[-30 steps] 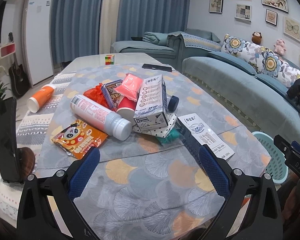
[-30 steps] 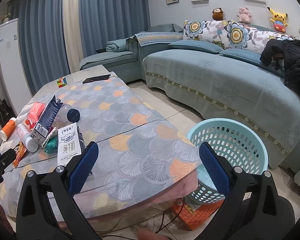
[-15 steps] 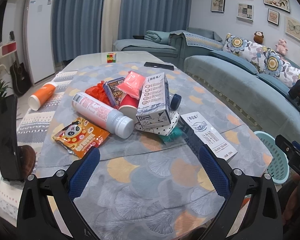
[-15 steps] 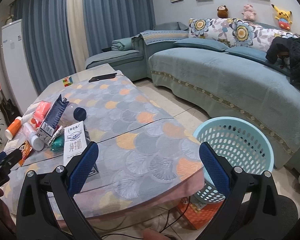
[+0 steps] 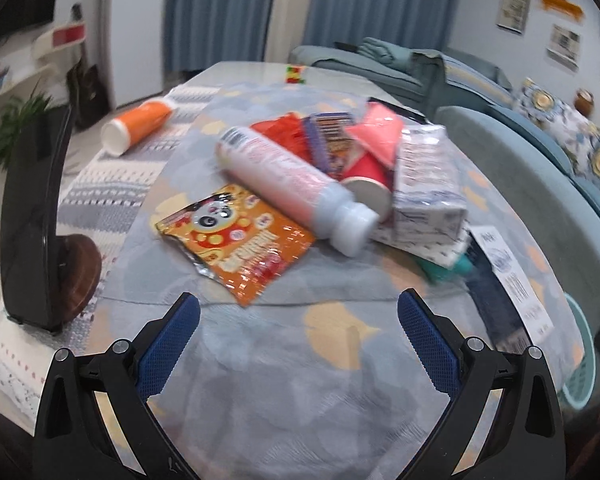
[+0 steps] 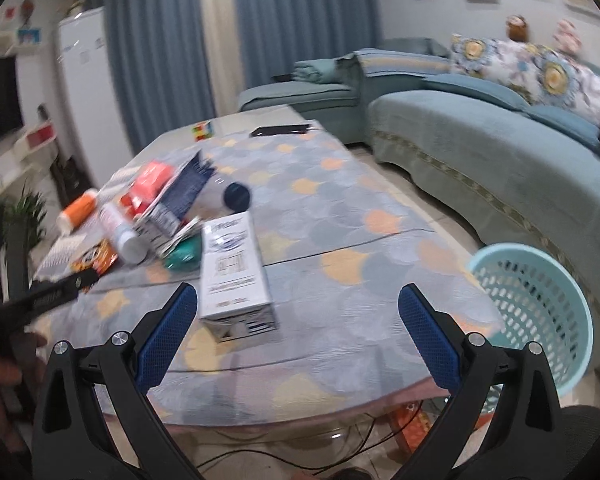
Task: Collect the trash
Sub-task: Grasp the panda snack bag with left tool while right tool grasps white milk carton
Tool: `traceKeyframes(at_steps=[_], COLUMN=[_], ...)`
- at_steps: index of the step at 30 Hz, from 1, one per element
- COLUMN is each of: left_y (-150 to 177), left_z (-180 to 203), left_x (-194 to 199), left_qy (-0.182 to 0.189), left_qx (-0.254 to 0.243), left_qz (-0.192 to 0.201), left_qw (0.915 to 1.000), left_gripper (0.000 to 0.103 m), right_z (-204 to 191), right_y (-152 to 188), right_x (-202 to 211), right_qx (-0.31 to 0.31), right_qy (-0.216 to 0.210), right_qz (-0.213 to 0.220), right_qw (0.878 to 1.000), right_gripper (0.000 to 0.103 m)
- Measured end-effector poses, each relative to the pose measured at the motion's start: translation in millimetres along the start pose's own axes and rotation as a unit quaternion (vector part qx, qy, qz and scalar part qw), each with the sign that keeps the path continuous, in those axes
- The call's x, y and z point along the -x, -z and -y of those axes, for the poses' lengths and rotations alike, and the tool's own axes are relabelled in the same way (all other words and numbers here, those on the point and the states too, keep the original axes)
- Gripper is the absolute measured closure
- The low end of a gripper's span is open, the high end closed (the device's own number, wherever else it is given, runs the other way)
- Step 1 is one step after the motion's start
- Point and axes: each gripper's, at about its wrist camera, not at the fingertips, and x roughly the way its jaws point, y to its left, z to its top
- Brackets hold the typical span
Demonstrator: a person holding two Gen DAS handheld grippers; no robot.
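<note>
Two grippers hang over a cloth-covered table [image 5: 292, 384], each with its blue-padded fingers spread wide and nothing between them. The left gripper [image 5: 299, 338] faces a heap of trash in the middle of the table: an orange snack wrapper [image 5: 236, 242] with a panda on it lies nearest, flat on the cloth, and a white bottle [image 5: 296, 190] lies on its side just behind, its cap end over the wrapper's far edge. A red cup [image 5: 366, 180] and a milk carton [image 5: 426, 184] crowd against the bottle's right side, with a pink packet [image 5: 376, 134] on top of the pile. An orange bottle [image 5: 138, 128] lies well apart at the far left. The right gripper [image 6: 299, 338] looks over the near corner of the table, where a second milk carton [image 6: 234, 268] lies flat, a little apart from the heap. A pale blue laundry-style basket [image 6: 540, 292] stands on the floor just beside the table's right edge. Both views are blurred.
</note>
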Motion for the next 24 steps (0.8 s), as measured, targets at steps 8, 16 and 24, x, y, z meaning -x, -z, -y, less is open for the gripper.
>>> traceKeyframes(at_steps=[8,16,24], left_y=[-19,-35,-35], left_z=[0,11,5], left_x=[-49,-79,-72], left_qy=[-0.056,-0.079,-0.050], left_qx=[-0.022,-0.081,-0.074], left_qz=[-0.033,-0.081,-0.066], left_qw=[0.9976,0.9902,0.9938], left_gripper=[0.008,0.006,0.050], right_z=[-45,-45,-42], right_y=[1,-5,2], right_x=[-30,-72,-111], right_qx=[0.083,0.066,0.024], right_qy=[-0.034,-0.050,-0.056], right_qz=[-0.020,-0.066,-0.109], right_qw=[0.996,0.994,0.992], right_gripper=[0.007,0.007,0.012])
